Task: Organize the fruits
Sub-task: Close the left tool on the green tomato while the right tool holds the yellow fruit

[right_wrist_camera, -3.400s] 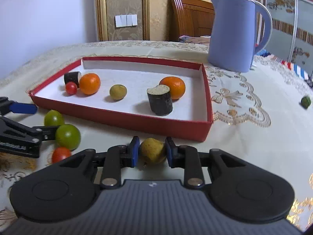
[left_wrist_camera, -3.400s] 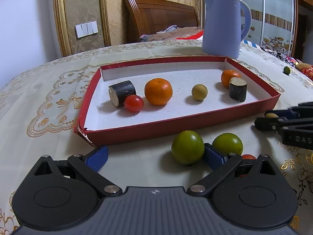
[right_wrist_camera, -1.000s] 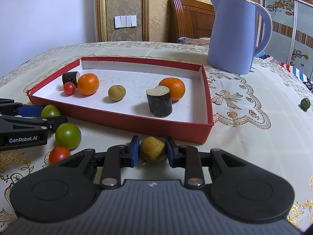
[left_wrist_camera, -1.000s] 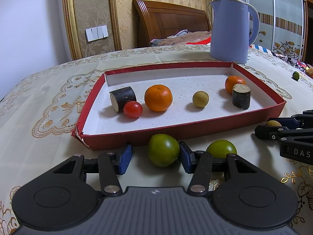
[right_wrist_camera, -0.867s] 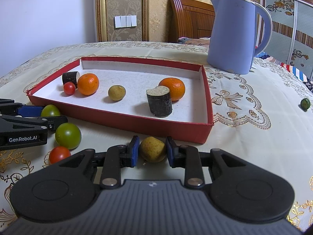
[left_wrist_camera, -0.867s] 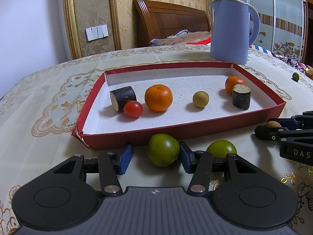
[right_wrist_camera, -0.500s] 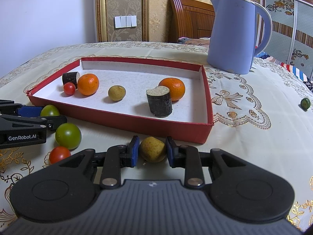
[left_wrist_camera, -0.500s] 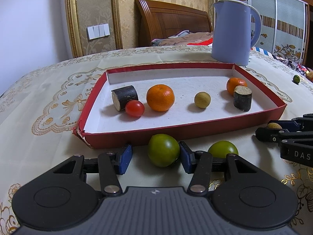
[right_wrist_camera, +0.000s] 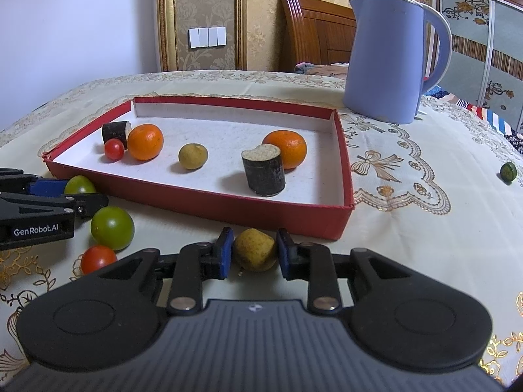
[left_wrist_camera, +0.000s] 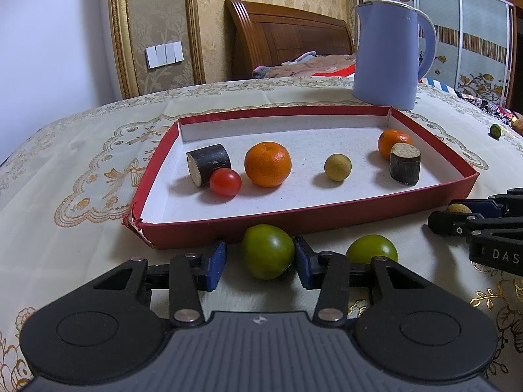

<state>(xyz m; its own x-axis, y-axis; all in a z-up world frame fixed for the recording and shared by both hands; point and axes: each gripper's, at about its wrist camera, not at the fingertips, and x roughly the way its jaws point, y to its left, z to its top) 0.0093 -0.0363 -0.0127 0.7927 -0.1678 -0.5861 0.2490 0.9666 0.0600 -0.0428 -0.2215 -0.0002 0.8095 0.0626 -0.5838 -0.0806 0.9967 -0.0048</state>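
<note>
White "GenRobot.AI" marks the left gripper [right_wrist_camera: 70,192] — closing around a green tomato [left_wrist_camera: 268,251] — right gripper [right_wrist_camera: 254,253] clamps a yellowish fruit [right_wrist_camera: 255,250].

I see a lavender-blue kettle [left_wrist_camera: 389,58] upright on the embroidered cream tablecloth [left_wrist_camera: 81,163] | behind it a wooden headboard [left_wrist_camera: 287,45] with bedding | white wall switches [right_wrist_camera: 207,37] by a gilt frame [left_wrist_camera: 119,32] | patterned wardrobe doors [left_wrist_camera: 474,42] at far right
</note>
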